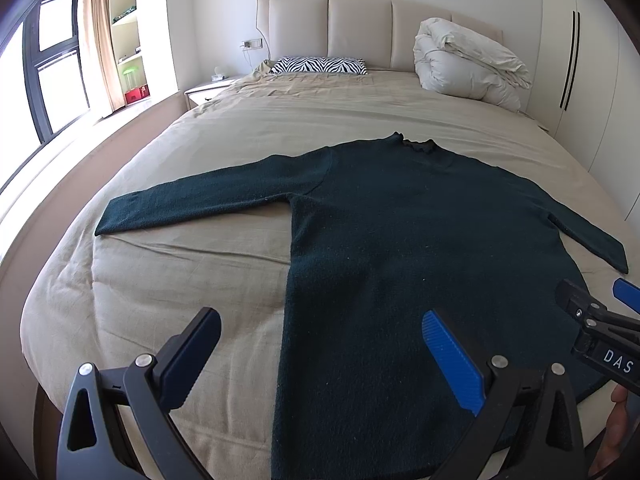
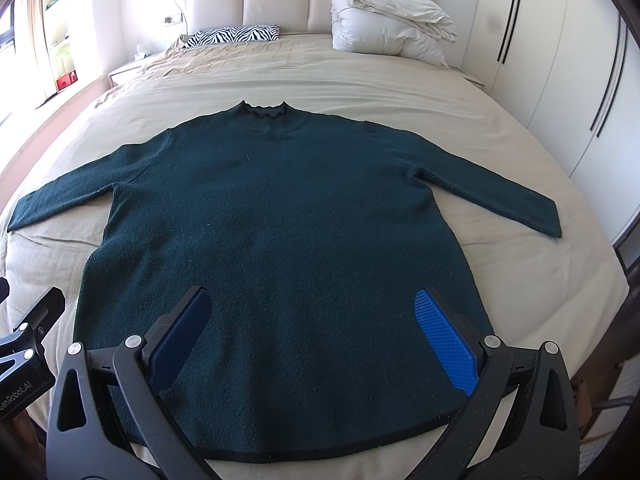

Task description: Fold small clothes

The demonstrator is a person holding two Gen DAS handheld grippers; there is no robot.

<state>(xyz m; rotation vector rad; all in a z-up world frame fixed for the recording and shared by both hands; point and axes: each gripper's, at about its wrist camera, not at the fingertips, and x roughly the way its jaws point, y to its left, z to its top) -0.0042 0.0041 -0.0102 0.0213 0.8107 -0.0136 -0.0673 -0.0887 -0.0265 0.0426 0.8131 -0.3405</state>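
Observation:
A dark green long-sleeved sweater [image 1: 400,232] [image 2: 280,216] lies flat on the beige bed [image 1: 200,280] [image 2: 360,84], collar toward the headboard, both sleeves spread out sideways. My left gripper [image 1: 320,320] hovers open above the sweater's lower left side edge, nothing between its fingers. My right gripper [image 2: 312,300] is open over the sweater's lower middle, just beyond the hem, also holding nothing. In the left wrist view the right gripper's fingers [image 1: 580,304] show at the right edge. In the right wrist view part of the left tool [image 2: 36,328] shows at the left edge.
A zebra-print pillow [image 1: 320,66] [image 2: 232,35] and a bundled white duvet [image 1: 468,62] [image 2: 392,20] sit at the head of the bed. White wardrobe doors [image 2: 560,60] run along the right side. A nightstand [image 1: 204,92] and a window [image 1: 52,64] are on the left.

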